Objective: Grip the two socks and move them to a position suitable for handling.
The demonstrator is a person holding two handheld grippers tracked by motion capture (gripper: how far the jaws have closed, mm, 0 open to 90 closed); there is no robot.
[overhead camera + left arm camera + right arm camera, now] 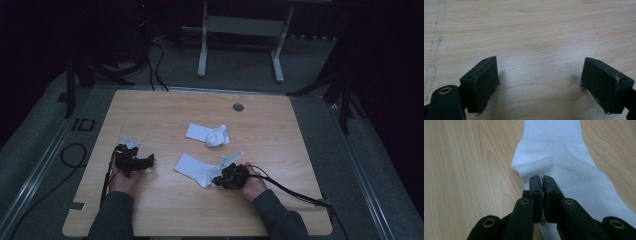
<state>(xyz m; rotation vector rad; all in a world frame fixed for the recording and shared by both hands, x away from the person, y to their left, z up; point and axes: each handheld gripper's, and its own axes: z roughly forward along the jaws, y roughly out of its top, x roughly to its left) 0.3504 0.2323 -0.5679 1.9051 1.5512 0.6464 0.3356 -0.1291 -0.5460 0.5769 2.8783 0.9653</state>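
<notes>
Right gripper (220, 179) sat at the near right of the table (150, 110), jaws pressed together on the edge of the nearer white sock (195, 169). In the right gripper view the gripper (542, 180) had a small ridge of fabric pinched between its tips, sock (564, 165) running away from it, ribbed cuff at the far end. Sock lay flat otherwise, stretched from the gripper toward the table's middle, clean white, slight bulge by the pinch.

Second sock (209, 134) lay farther back near the table centre, well apart from both grippers, one end bunched up into a lump.

Left gripper (148, 162) rested at the near left, well apart from both socks. Left gripper view: gripper (540, 80) jaws spread wide, bare wood between the pads (486, 85), holding nothing.

Grey round plug (238, 107) sat in the tabletop near the far edge.
</notes>
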